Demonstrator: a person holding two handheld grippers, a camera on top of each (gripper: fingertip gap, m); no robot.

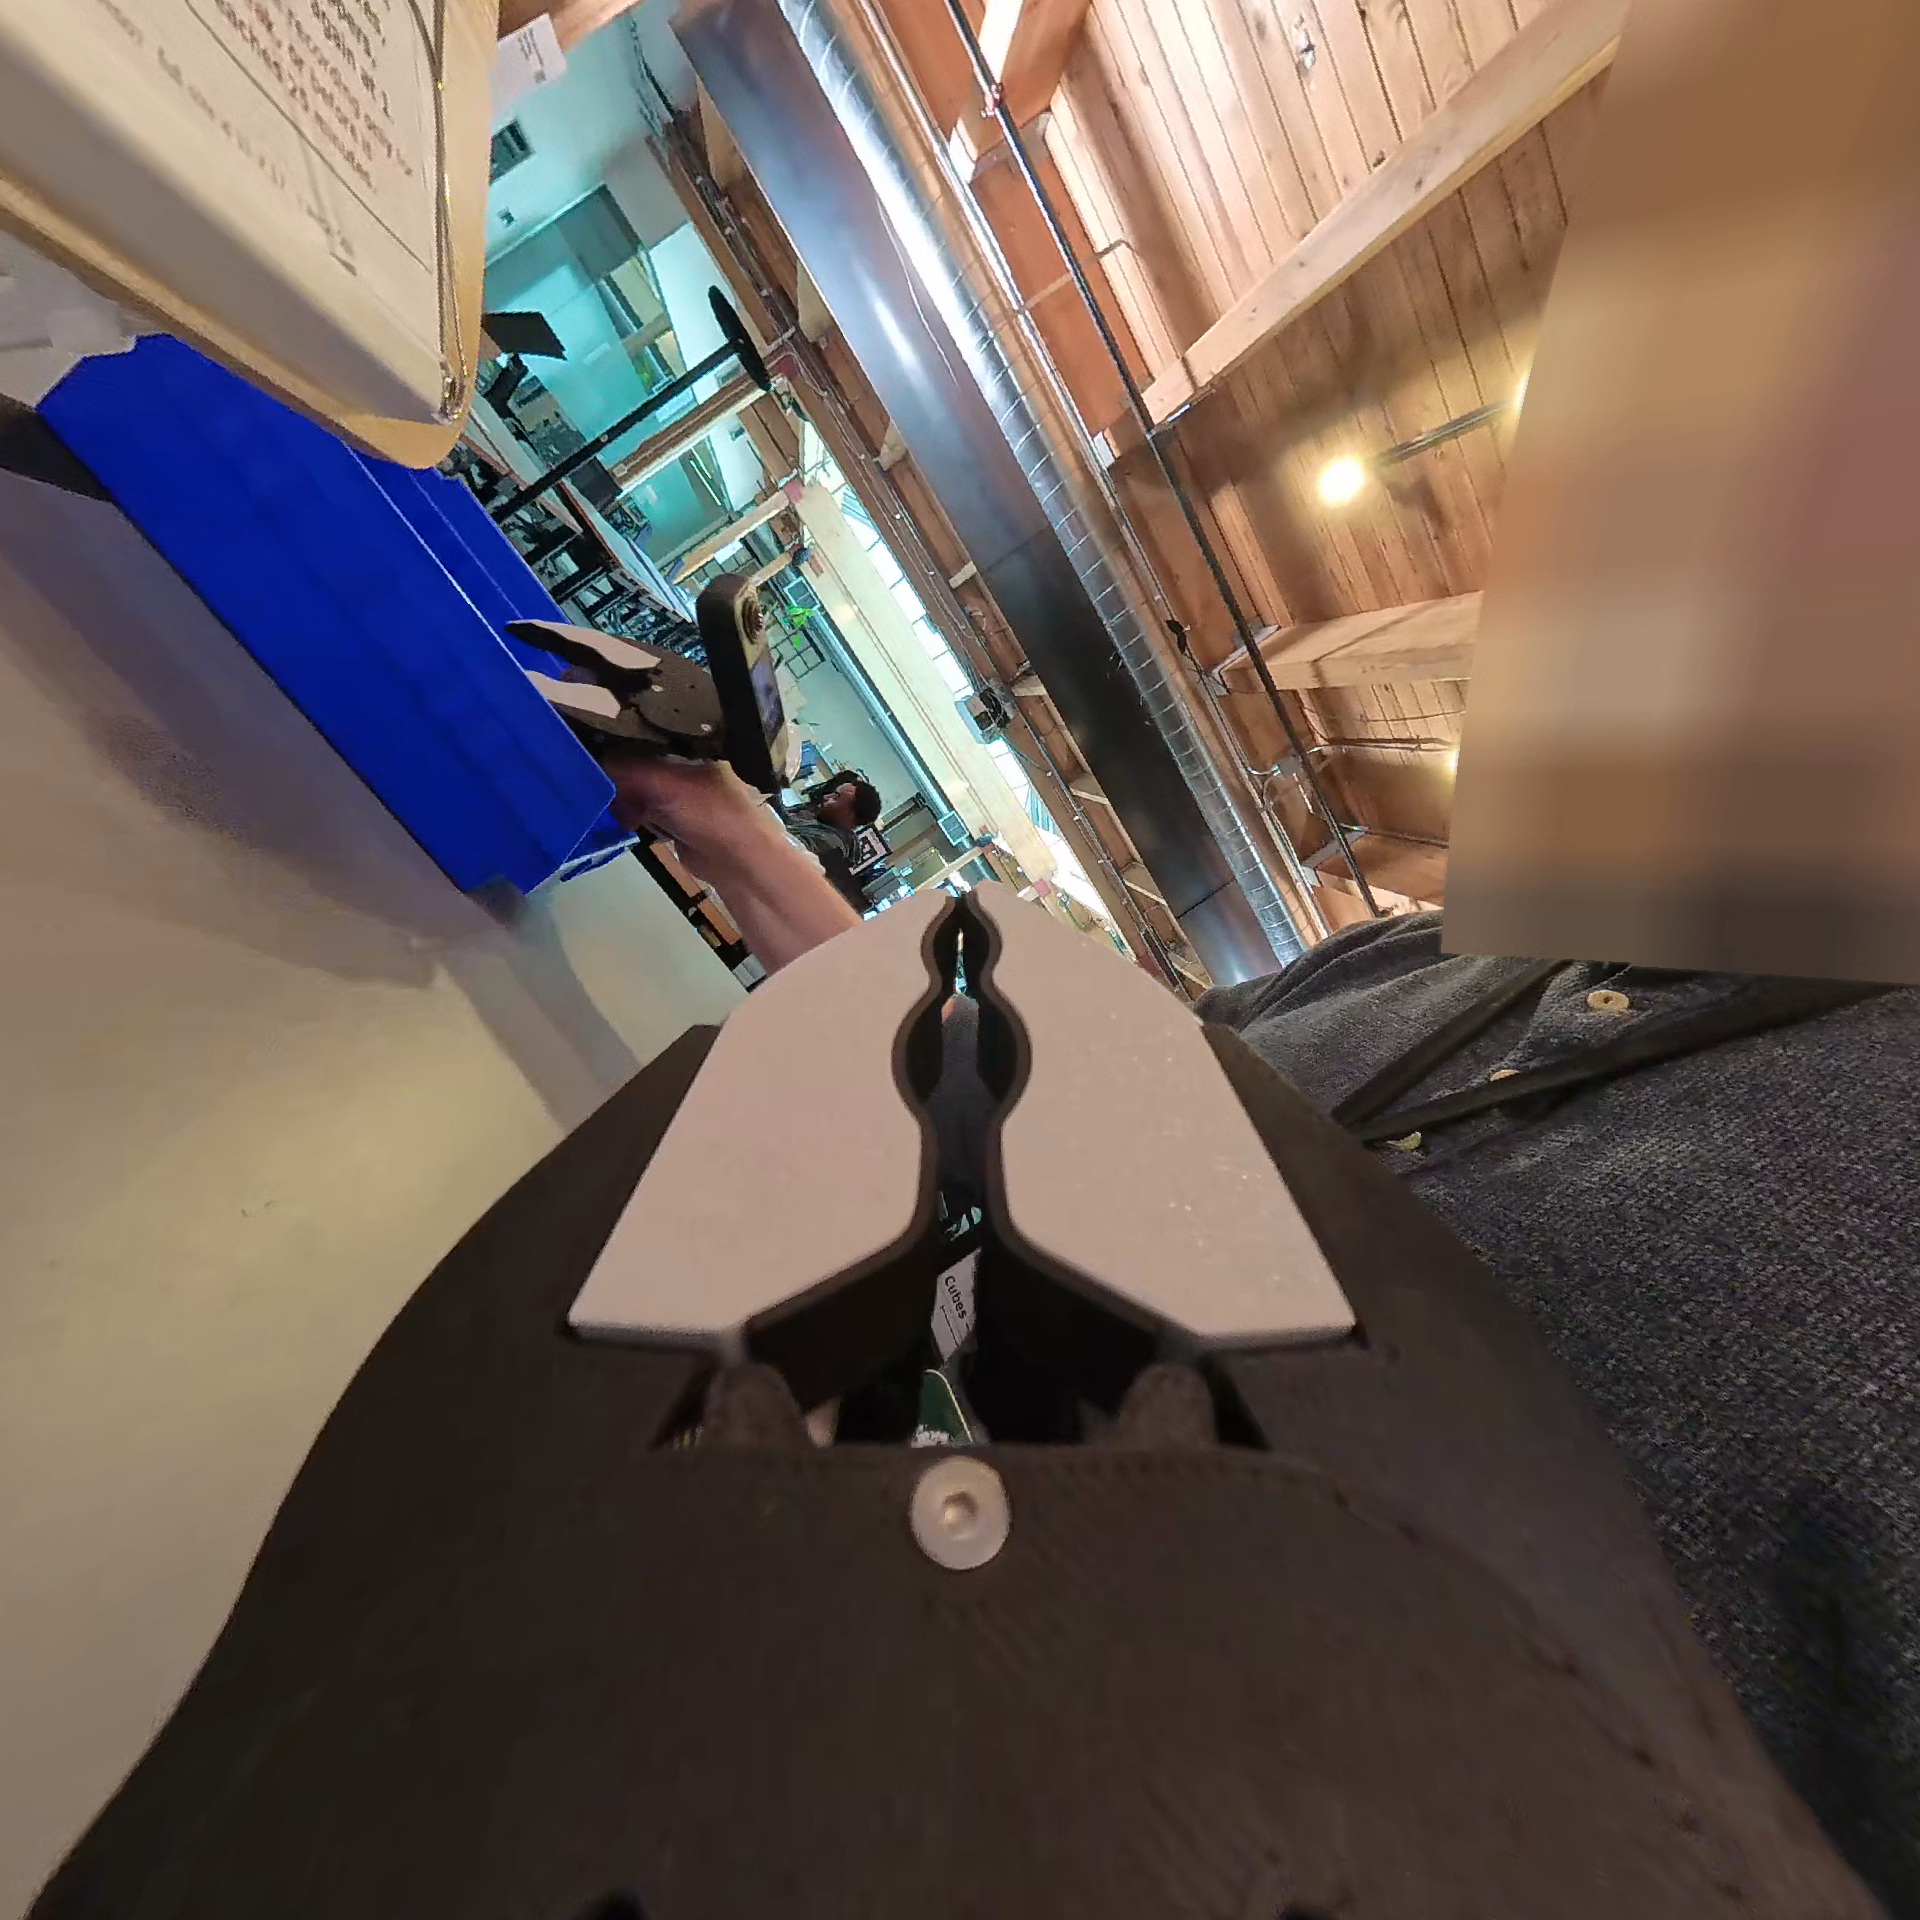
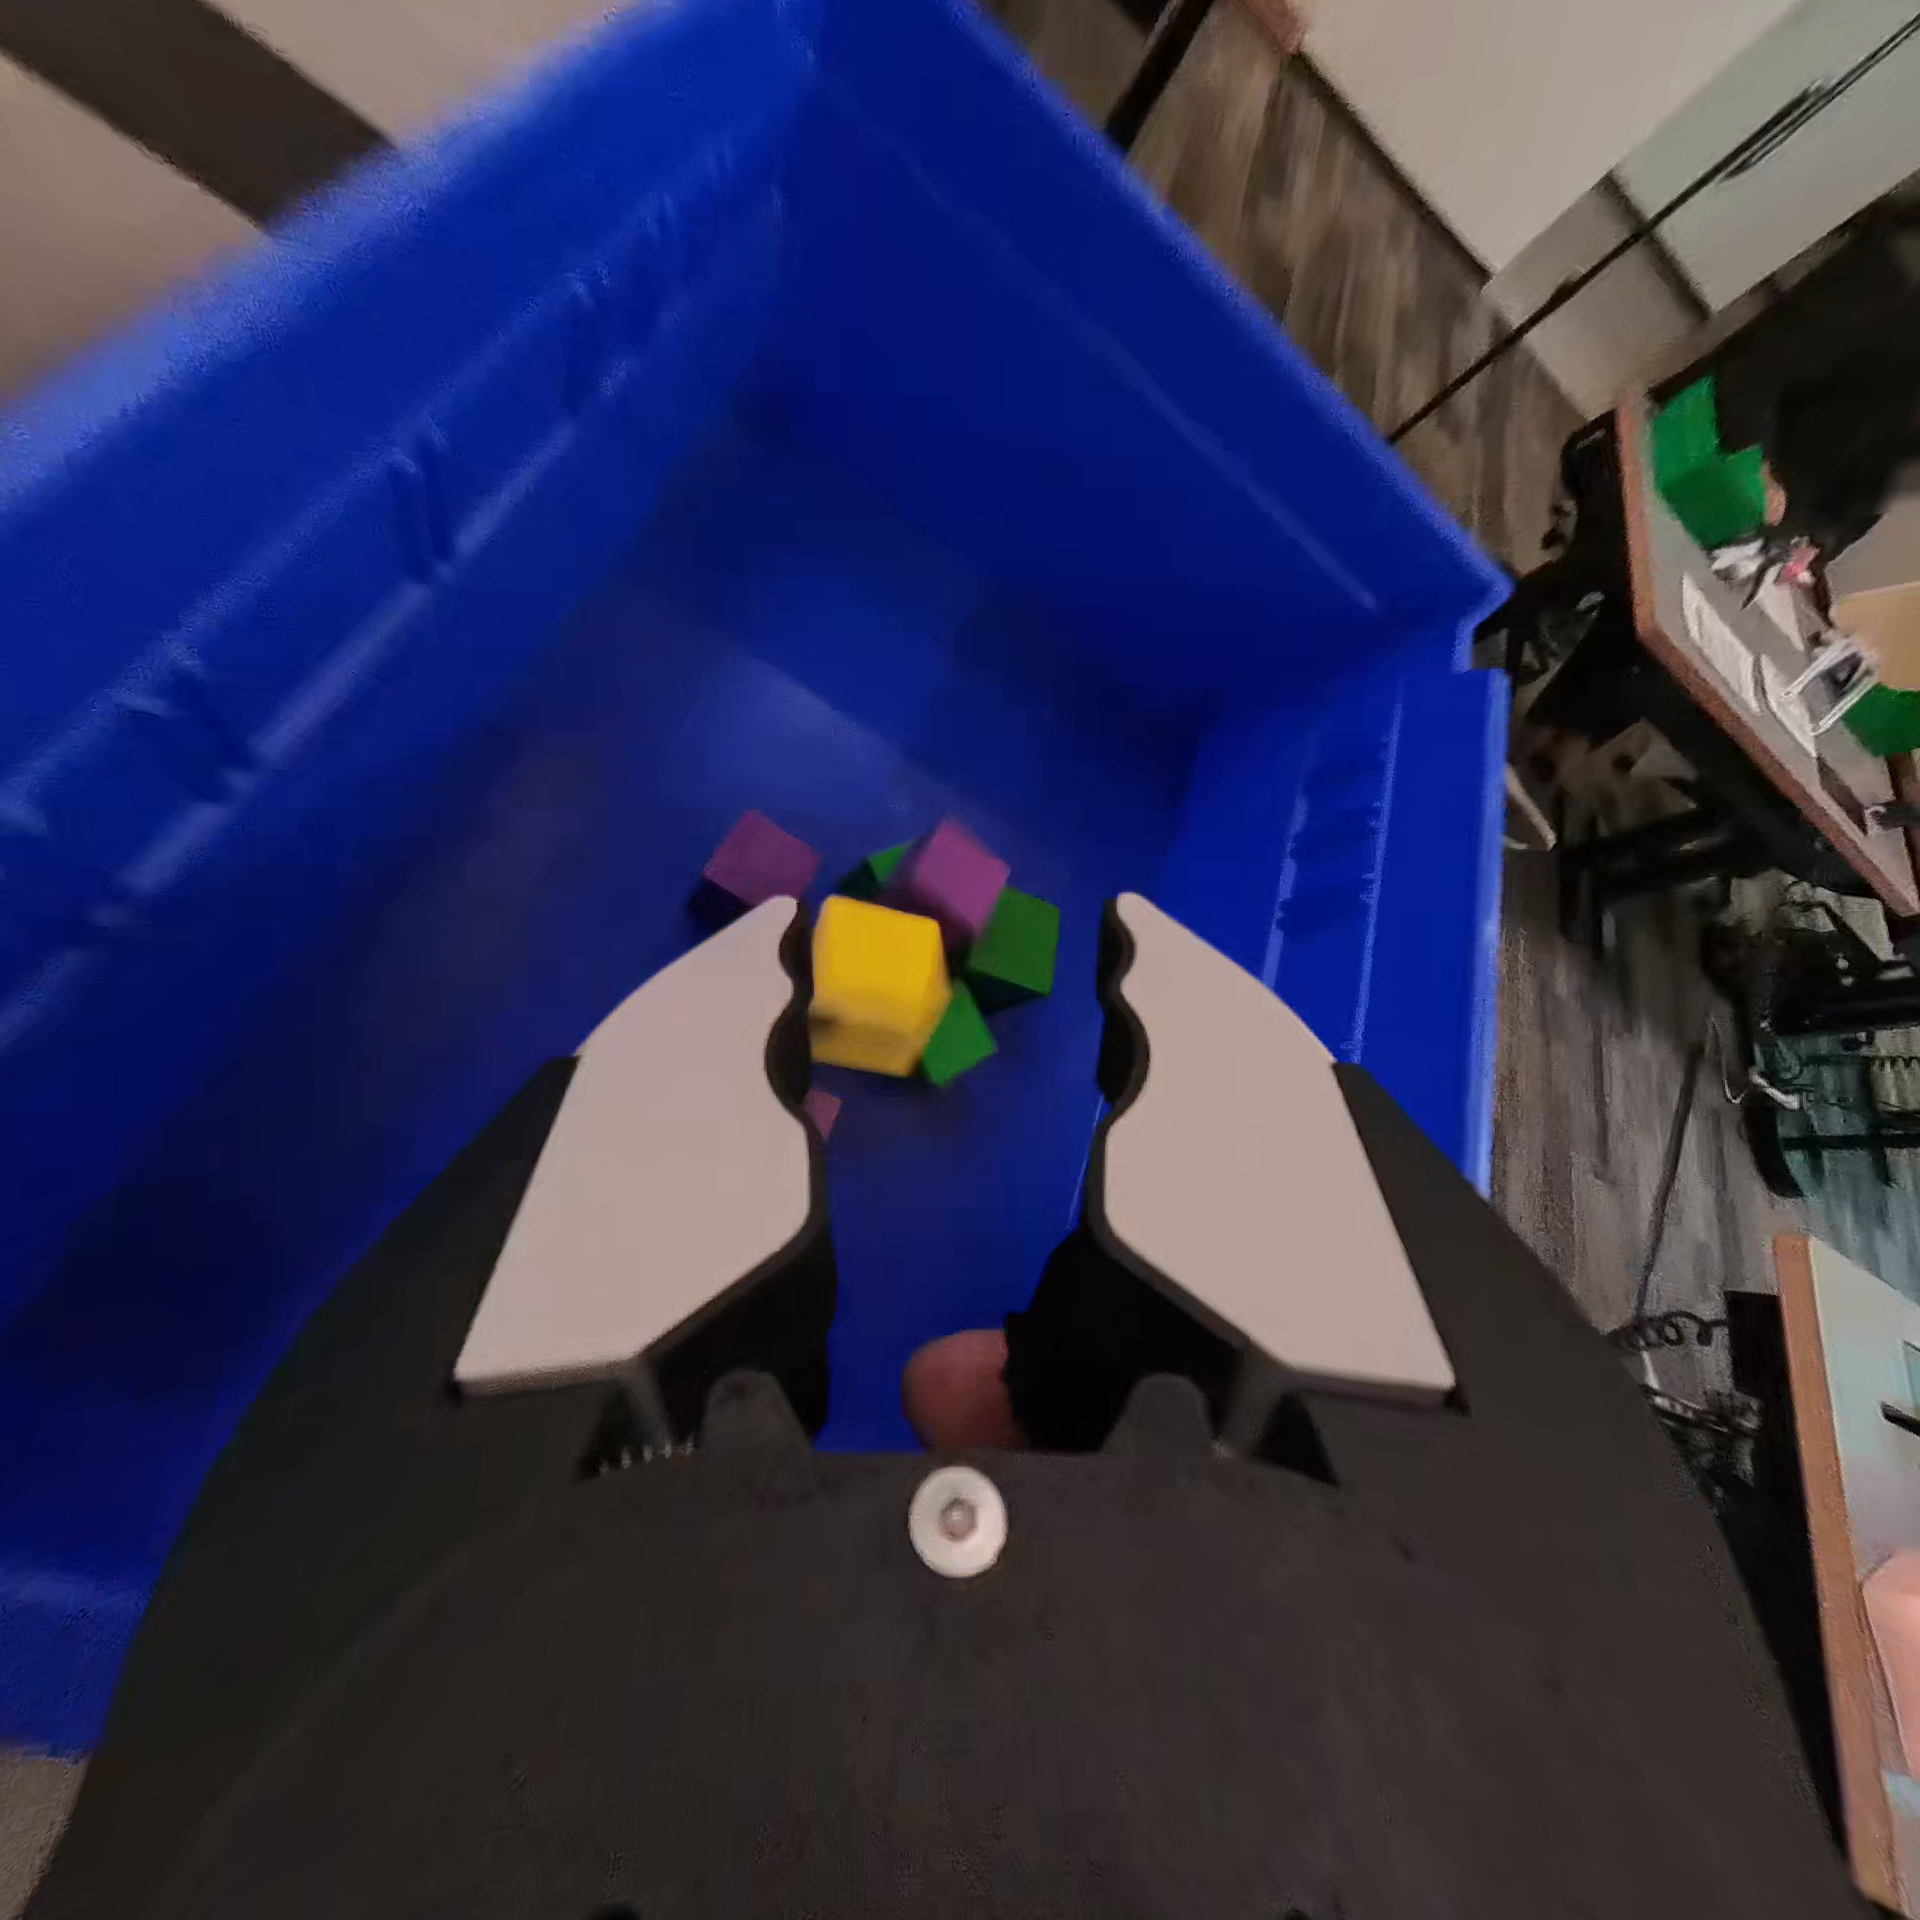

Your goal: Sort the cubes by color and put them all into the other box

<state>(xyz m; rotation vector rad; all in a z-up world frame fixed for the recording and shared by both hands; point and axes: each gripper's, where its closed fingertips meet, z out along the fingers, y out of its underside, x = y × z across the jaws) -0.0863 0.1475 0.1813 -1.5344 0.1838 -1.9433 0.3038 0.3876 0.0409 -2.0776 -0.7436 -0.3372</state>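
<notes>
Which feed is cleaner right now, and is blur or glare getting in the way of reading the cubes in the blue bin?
Right wrist view: motion-smeared, the blue bin rim streaky, yet the yellow cube, purple cubes and green cubes keep distinct colours; no glare. Left wrist view: sharper on its shut fingers, tilted toward the ceiling, one lamp flaring, a blurred patch top right.

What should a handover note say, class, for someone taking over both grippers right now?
Left gripper: fingers shut, holding nothing, pointed up and away from the work.
Right gripper: fingers apart above the blue box; the yellow cube lies between them, beside one finger, not gripped.
In the box: yellow, purple cubes and green cubes, heaped together.
Done: several cubes are in.
Left: the colours are still mixed; any cubes elsewhere are out of sight.
</notes>
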